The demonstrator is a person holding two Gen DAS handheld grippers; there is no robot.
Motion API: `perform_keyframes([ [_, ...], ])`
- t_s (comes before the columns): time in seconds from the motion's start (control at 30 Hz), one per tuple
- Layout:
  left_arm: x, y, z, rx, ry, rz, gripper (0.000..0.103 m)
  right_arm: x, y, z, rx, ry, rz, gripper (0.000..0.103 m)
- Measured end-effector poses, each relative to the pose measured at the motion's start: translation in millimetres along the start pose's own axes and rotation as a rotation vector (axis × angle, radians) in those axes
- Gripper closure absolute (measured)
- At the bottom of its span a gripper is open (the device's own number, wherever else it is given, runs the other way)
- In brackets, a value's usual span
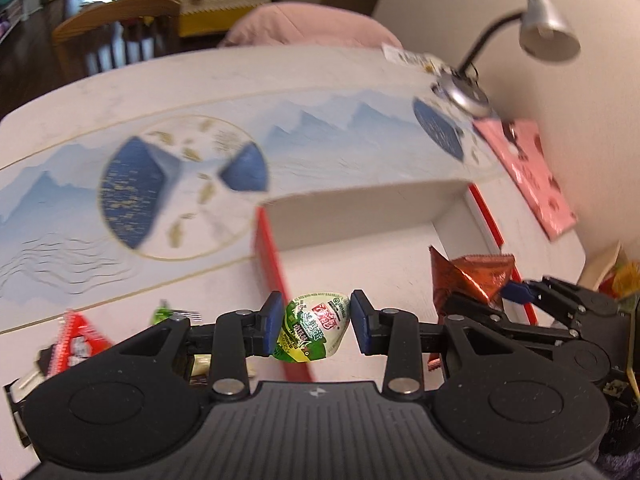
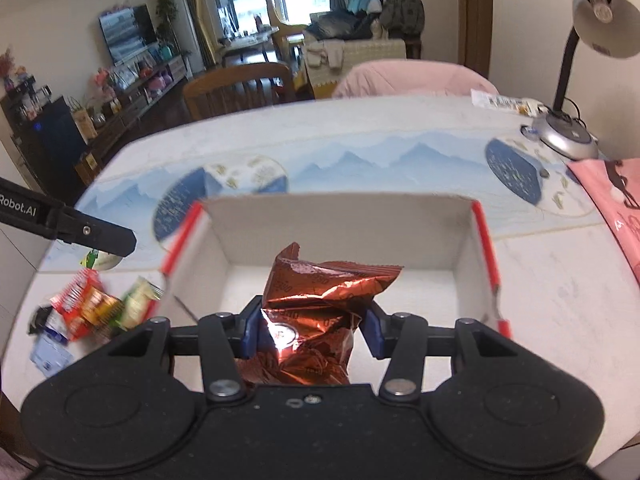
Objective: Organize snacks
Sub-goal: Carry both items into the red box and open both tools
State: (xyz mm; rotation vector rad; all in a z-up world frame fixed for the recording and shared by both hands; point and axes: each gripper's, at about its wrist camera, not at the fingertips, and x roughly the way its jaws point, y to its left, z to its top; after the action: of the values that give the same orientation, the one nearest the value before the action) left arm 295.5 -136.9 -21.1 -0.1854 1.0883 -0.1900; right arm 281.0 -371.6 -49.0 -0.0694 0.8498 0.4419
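Observation:
My left gripper point(image 1: 317, 326) is shut on a small green-and-white snack packet point(image 1: 314, 324), held just above the left red edge of the white box point(image 1: 360, 208). My right gripper point(image 2: 310, 330) is shut on a crumpled copper-red foil snack bag point(image 2: 316, 300), held over the open box point(image 2: 340, 232). The same bag point(image 1: 468, 280) and the right gripper show at the right of the left wrist view. A pile of loose snacks point(image 2: 92, 308) lies on the table left of the box; some show in the left wrist view point(image 1: 76, 344). The left gripper's arm point(image 2: 68, 228) shows at the left edge of the right wrist view.
A white table with a blue mountain-print runner point(image 1: 300, 132). A silver desk lamp point(image 2: 568, 136) stands at the far right. A pink printed bag point(image 2: 616, 208) lies right of the box. A wooden chair point(image 2: 236, 88) and a pink cushion point(image 2: 412, 78) are behind the table.

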Motion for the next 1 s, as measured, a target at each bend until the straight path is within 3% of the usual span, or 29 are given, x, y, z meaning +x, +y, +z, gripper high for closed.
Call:
perform_keyframes([
  [0.37, 71, -62, 3, 0.105, 0.119, 0.026, 0.067, 26, -34, -13, -0.093, 0.096, -0.01, 0.054],
  [0.67, 127, -70, -2, 0.118, 0.239, 0.088, 0.067, 51, -35, -15, -0.163, 0.176, 0.023, 0.054],
  [1.0, 145, -66, -9, 0.098, 0.282, 0.097, 0.066, 61, -36, -20, -0.195, 0.217, 0.049, 0.053],
])
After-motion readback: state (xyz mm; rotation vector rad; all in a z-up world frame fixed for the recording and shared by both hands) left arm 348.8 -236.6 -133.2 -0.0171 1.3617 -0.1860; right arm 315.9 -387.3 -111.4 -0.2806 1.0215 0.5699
